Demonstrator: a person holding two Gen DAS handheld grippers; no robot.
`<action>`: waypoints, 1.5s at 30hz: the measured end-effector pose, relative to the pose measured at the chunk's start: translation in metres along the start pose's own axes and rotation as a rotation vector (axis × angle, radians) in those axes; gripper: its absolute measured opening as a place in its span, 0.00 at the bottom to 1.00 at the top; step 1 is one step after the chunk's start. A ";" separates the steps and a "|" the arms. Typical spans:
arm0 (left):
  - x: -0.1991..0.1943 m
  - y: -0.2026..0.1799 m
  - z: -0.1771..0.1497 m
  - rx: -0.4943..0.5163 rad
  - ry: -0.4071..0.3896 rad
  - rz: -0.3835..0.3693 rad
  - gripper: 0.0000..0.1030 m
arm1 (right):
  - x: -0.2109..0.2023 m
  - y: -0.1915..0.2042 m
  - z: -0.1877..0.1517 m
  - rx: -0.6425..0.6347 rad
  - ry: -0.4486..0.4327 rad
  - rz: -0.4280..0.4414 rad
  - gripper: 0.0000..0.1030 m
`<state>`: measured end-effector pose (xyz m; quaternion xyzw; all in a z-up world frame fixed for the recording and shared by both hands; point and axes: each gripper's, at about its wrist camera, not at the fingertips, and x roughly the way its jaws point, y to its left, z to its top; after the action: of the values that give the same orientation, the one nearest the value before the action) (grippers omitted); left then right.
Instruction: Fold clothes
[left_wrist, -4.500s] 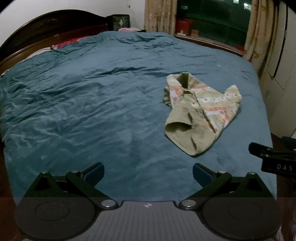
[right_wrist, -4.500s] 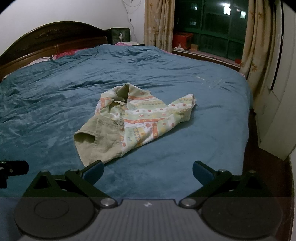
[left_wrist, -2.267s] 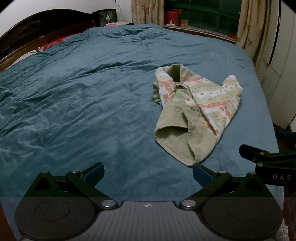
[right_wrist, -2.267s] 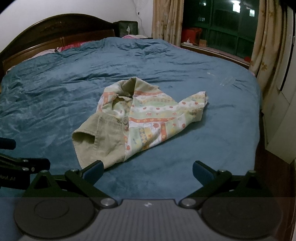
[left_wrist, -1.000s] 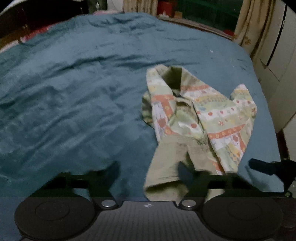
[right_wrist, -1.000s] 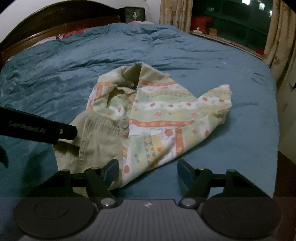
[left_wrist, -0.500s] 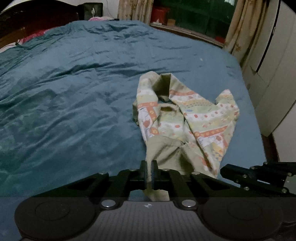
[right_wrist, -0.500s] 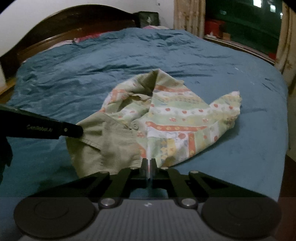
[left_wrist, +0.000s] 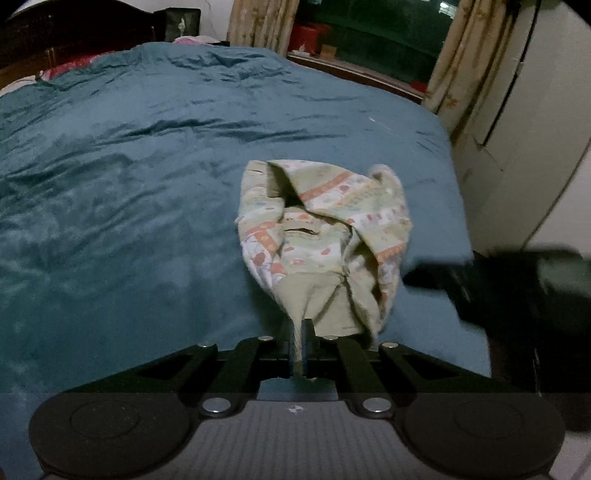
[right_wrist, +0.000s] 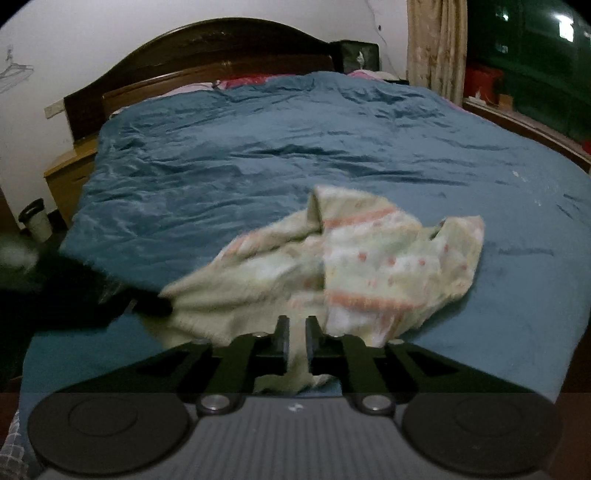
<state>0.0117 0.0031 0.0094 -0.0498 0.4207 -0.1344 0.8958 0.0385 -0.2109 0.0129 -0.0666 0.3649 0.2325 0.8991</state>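
Our left gripper (left_wrist: 303, 332) is pinched tight on the plain khaki hem of the shirt (left_wrist: 325, 236), soft cloth bunching up into a rumpled cone. The printed lining shows stripes and dots in orange and pale green. It sits near the foot edge of the bed, on a wrinkled, velvety teal blanket (left_wrist: 129, 177) with wide open room to the left. Our right gripper (right_wrist: 296, 341) has its fingers pressed close on another bit of the shirt's (right_wrist: 351, 266) hem, pale fabric trailing between them. The dark wooden headboard (right_wrist: 207, 55) curves behind.
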 end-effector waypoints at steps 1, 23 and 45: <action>-0.009 -0.001 -0.008 0.000 0.002 -0.010 0.04 | -0.001 0.002 0.001 -0.006 -0.004 0.000 0.12; -0.036 0.028 -0.032 0.006 0.034 -0.027 0.42 | 0.099 0.031 0.006 -0.102 0.056 -0.114 0.24; 0.129 0.062 0.096 -0.169 -0.008 0.134 0.50 | -0.024 -0.077 -0.021 0.090 -0.113 -0.356 0.04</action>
<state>0.1764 0.0242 -0.0370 -0.0977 0.4294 -0.0381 0.8970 0.0464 -0.2940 0.0101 -0.0765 0.3062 0.0564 0.9472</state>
